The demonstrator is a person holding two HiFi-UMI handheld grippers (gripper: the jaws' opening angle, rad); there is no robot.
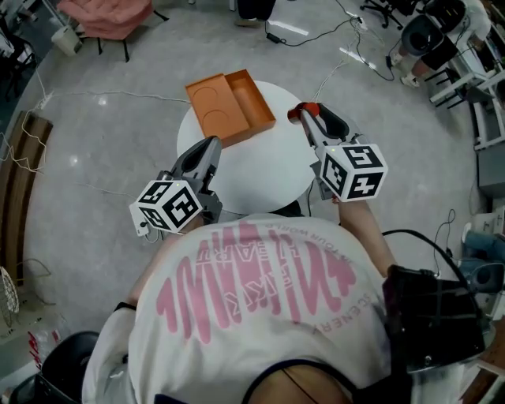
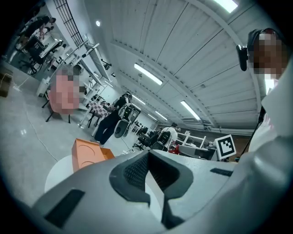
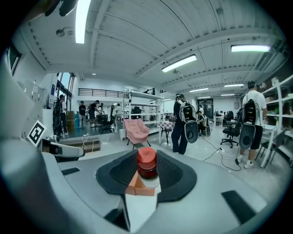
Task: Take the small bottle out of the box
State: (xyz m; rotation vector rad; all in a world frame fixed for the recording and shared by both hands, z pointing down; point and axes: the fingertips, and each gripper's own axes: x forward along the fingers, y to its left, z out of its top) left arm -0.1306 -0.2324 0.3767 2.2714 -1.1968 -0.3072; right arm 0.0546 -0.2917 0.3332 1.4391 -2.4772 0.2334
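An orange box [image 1: 229,106] lies open on the far left part of a round white table [image 1: 268,170], its lid beside it with a round recess. My right gripper [image 1: 304,113] hovers to the right of the box, over the table's right edge, shut on a small bottle [image 1: 308,108] with a red cap. In the right gripper view the bottle [image 3: 147,164] stands between the dark pads, cap pointing away from the camera. My left gripper [image 1: 211,144] hangs over the table's near left edge, shut and holding nothing. The left gripper view shows the box [image 2: 87,154] beyond the jaw tips.
A pink chair [image 1: 106,16] stands at the far left on the grey floor. Cables [image 1: 347,55] and office chairs [image 1: 430,35] lie at the far right. A black bag [image 1: 430,316] sits near my right side. Several people [image 3: 183,121] stand in the room.
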